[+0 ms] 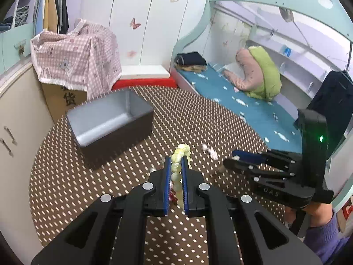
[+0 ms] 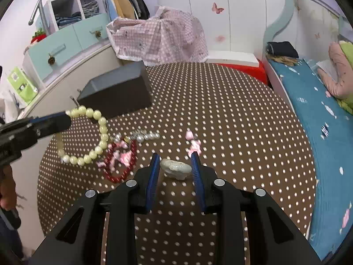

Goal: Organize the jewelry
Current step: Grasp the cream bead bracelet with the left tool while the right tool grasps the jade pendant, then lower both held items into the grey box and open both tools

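Dotted tabletop (image 1: 88,187); "DAS" lettering on the right claw (image 1: 229,162).

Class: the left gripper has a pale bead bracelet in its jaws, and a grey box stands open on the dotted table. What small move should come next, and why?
Probably carry the left gripper toward the open grey box: its jaws are shut on the pale bead bracelet, which hangs off the dotted table, and the box looks empty.

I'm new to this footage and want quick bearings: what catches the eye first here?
A pale green bead bracelet hangs pinched in the left tool, above a red bead bracelet on the dotted brown table. The right tool brackets a pale jade pendant; the grey box sits open behind.
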Demonstrator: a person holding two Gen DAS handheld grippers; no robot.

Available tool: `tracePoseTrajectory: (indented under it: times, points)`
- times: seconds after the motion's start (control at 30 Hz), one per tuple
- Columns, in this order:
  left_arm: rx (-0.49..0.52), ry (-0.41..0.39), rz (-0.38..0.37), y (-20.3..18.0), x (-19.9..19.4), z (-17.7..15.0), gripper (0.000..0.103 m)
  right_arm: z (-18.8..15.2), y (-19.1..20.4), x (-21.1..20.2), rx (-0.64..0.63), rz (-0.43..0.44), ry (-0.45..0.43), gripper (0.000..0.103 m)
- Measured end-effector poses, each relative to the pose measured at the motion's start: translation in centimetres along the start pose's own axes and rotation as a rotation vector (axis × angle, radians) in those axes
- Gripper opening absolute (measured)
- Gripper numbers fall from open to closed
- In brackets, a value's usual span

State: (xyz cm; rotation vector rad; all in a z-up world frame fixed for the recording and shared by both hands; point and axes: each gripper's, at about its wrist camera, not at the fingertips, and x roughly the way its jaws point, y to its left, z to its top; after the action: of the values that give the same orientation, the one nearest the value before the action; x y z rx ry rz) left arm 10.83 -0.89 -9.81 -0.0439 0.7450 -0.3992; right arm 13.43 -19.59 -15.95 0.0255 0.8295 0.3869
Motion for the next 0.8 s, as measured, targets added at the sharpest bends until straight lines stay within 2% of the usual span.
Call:
tracePoseTrajectory:
  times: [0.13,0.37,0.57,0.67,0.8]
  points:
    - [-0.008,-0.048,-0.025,1.9,-1.4,2.3,0.008,2.6,1.7,-0.6,-0.033,0.000,-0.031,0.029]
    - [-0.045,-0.126,0.003,6.3,-2.9,6.7,0.008,9.2,4.7,-0.2,-0.069,0.040,-0.088,0.029]
    - [-0.094,-0.065,0.060,9.9,0.7,8.3,0.008,14.2,7.2,3.6,-0.064,0.089,-0.073,0.029]
    - [-0.129,-0.010,0.058,11.4,3.3,8.0,0.008,15.4,8.1,6.4,-0.053,0.107,-0.036,0.029]
    - [-0.131,0.040,0.067,11.9,5.4,6.9,0.008,15.4,8.8,9.5,-0.045,0.115,0.017,0.029]
